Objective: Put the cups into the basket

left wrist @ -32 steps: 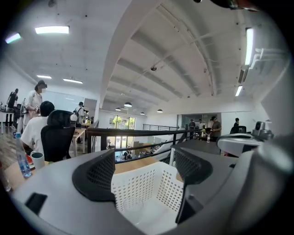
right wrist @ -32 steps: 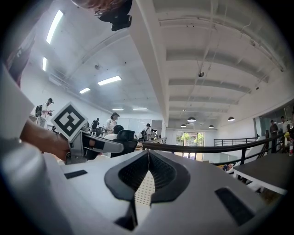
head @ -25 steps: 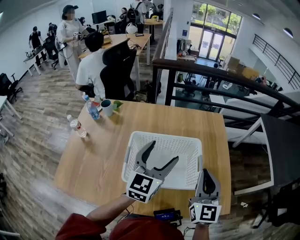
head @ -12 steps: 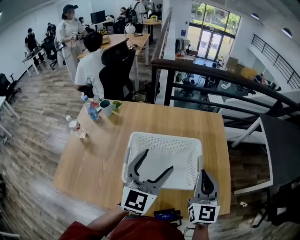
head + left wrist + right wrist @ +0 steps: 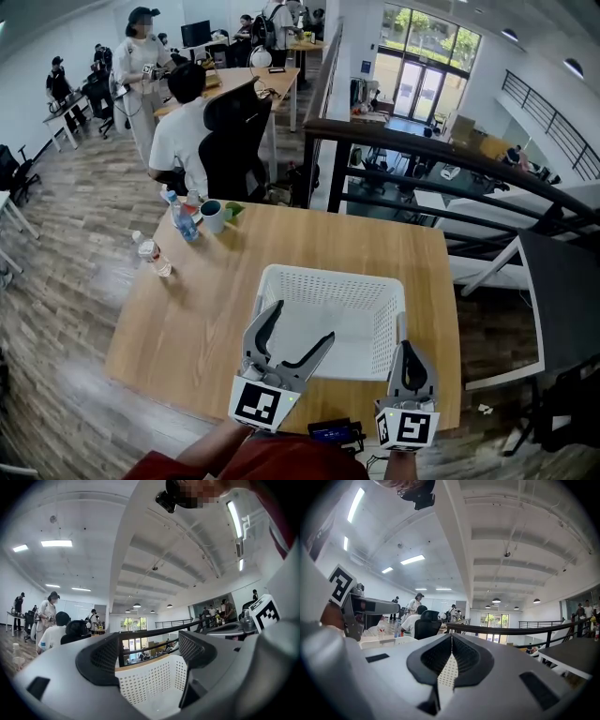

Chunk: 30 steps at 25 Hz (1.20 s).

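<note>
Here, the left hand-held gripper [image 5: 302, 323] gapes over the basket [image 5: 328, 273]; the right hand-held gripper [image 5: 410, 349] is pressed together.

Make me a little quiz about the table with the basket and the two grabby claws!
1. True or false: the white basket already has a cup inside it.
2. Which gripper has its jaws wide apart? A) the left gripper B) the right gripper
3. Fill in the gap: the cup stands at the far left corner of the wooden table, right beside a water ____.

Key: 1 false, the basket is empty; 2 A, the right one is shut; 3 bottle.
</note>
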Each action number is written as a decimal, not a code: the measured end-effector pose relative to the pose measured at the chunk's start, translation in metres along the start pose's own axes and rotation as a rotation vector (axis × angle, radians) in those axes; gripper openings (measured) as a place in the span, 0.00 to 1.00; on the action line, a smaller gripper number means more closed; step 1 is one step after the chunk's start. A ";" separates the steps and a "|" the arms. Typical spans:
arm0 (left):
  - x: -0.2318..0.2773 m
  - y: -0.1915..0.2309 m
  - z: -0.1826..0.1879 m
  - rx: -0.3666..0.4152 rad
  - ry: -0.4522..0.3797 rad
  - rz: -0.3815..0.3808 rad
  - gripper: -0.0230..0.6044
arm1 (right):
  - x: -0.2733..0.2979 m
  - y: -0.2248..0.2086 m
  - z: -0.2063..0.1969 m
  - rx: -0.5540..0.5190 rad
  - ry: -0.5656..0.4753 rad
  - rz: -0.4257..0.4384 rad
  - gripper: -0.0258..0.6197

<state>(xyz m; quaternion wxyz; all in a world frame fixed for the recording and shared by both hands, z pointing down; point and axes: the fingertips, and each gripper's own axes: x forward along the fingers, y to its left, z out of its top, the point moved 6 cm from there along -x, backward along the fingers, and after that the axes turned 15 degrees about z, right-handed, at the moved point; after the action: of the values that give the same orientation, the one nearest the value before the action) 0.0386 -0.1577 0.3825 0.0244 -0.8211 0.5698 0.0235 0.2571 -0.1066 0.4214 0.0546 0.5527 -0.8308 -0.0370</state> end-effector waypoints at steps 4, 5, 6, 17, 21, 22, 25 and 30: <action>-0.003 0.007 -0.001 0.000 0.002 0.008 0.67 | 0.002 0.004 0.001 -0.014 0.003 0.008 0.06; -0.003 0.010 -0.002 -0.001 0.005 0.011 0.67 | 0.002 0.005 0.001 -0.014 0.003 0.007 0.06; -0.004 0.012 -0.002 -0.003 0.007 0.014 0.67 | 0.003 0.006 0.001 -0.011 0.003 0.006 0.06; -0.010 0.032 -0.011 -0.019 0.031 0.020 0.67 | 0.012 0.016 0.008 -0.050 0.016 0.026 0.06; -0.009 0.034 -0.014 -0.024 0.029 0.000 0.65 | 0.015 0.018 0.010 -0.061 0.012 0.029 0.06; -0.008 0.034 -0.015 -0.023 0.029 -0.009 0.65 | 0.016 0.020 0.010 -0.061 0.011 0.028 0.06; -0.007 0.034 -0.017 -0.022 0.035 -0.037 0.64 | 0.018 0.026 0.010 -0.059 0.002 0.028 0.06; -0.005 0.030 -0.017 -0.025 0.038 -0.056 0.64 | 0.023 0.027 0.013 -0.065 0.001 0.035 0.06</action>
<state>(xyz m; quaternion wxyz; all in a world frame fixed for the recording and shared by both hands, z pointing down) 0.0094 -0.1646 0.3999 0.0042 -0.8372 0.5467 0.0143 0.2220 -0.1179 0.4134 0.0734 0.5359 -0.8387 -0.0628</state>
